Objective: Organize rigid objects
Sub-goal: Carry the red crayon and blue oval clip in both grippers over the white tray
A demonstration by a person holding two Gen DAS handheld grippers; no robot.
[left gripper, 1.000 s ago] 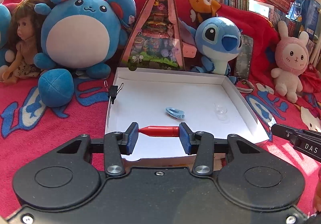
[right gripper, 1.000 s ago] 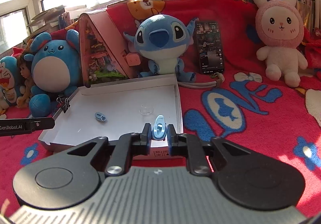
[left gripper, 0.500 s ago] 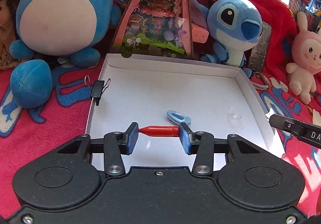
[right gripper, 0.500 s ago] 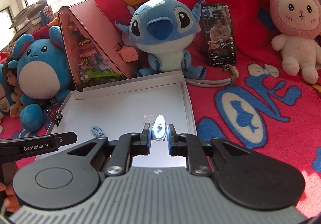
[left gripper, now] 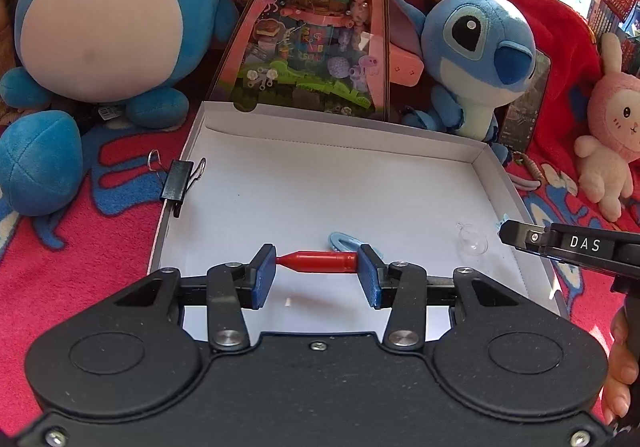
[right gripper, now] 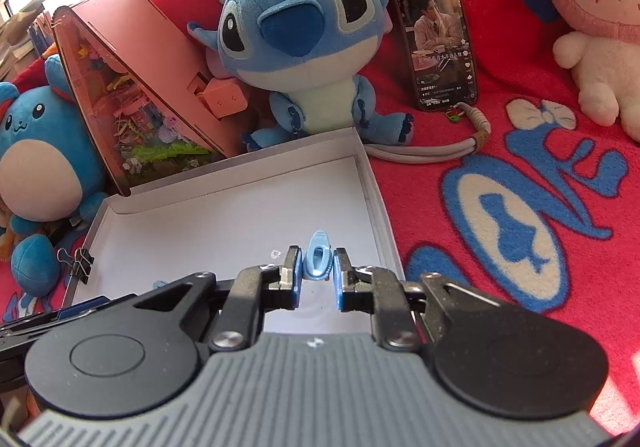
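Note:
A shallow white box (left gripper: 224, 119) lies on the red blanket. My left gripper (left gripper: 317, 263) is shut on a red bullet-shaped piece (left gripper: 320, 261), held lengthwise between the pads above the box's near part. A light blue clip (left gripper: 340, 239) lies on the box floor just behind it, and a small clear plastic cup (left gripper: 472, 241) lies near the right wall. My right gripper (right gripper: 316, 270) is shut on a second light blue clip (right gripper: 318, 255), held upright over the box's (right gripper: 374, 183) near right corner. The right gripper's tip also shows in the left wrist view (left gripper: 520, 235).
A black binder clip (left gripper: 178, 181) sits on the box's left wall. A pink triangular toy house (left gripper: 316, 27), a round blue plush (left gripper: 104, 19), a Stitch plush (right gripper: 304, 43), a phone (right gripper: 436, 35) and a pink bunny plush (right gripper: 600, 15) stand around the box.
Both grippers have moved forward over the box, still holding their pieces. The right gripper has come in above the box's right side, close to the clear cup.

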